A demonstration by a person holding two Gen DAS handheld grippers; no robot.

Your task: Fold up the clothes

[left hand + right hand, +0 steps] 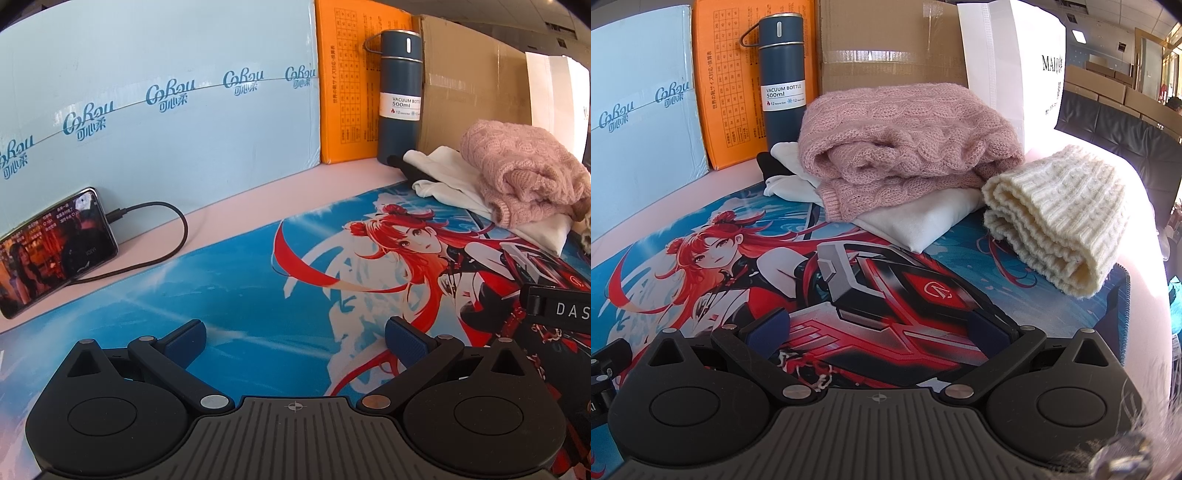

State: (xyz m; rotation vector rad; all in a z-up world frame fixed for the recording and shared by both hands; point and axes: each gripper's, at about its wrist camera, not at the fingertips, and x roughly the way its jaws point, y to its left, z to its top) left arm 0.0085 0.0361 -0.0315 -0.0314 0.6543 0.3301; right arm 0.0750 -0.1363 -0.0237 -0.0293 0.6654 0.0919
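Ahead, pink sweater (901, 147) folded, right gripper (879, 328) jaws spread, empty

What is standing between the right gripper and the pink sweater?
Nothing visible does. The right gripper is open over bare desk mat, and only printed mat lies up to the pink sweater, which rests on a white garment. The cream knit lies off to the right.

Pale pink table (236, 199) carries a printed anime mat (701, 295) across its near area. On bare table, far left: phone (55, 254) with cable (162, 236). Far edge: blue box (147, 110), orange box (347, 92), vacuum bottle (781, 81), brown carton (886, 40).
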